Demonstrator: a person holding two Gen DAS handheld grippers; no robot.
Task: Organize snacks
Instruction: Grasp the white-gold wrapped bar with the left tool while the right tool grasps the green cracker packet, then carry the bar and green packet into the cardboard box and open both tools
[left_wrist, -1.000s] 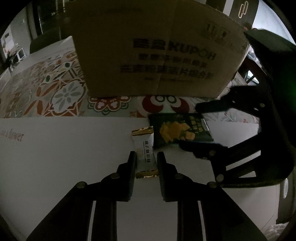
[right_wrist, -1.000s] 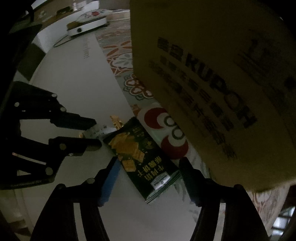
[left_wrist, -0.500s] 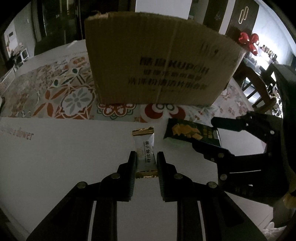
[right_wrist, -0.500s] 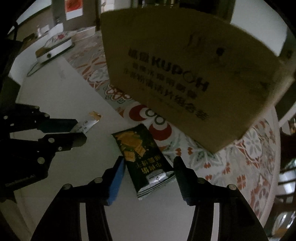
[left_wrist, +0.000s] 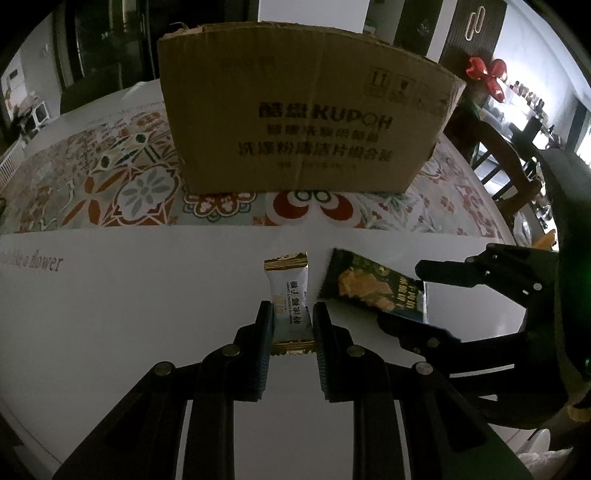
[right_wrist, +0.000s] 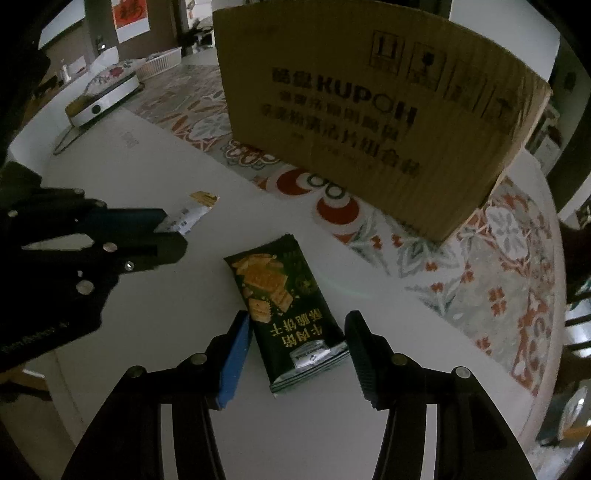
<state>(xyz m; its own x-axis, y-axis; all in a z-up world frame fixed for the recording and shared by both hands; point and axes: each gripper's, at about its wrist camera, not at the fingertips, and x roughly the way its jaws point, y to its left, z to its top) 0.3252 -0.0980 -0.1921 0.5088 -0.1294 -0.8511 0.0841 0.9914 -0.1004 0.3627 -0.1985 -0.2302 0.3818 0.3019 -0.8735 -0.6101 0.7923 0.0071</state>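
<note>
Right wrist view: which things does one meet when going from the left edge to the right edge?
left gripper → white candy packet → dark green cracker packet → cardboard box

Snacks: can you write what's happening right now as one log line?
left gripper: shut on white candy | right gripper: shut on green cracker packet | cardboard box: behind, upright
</note>
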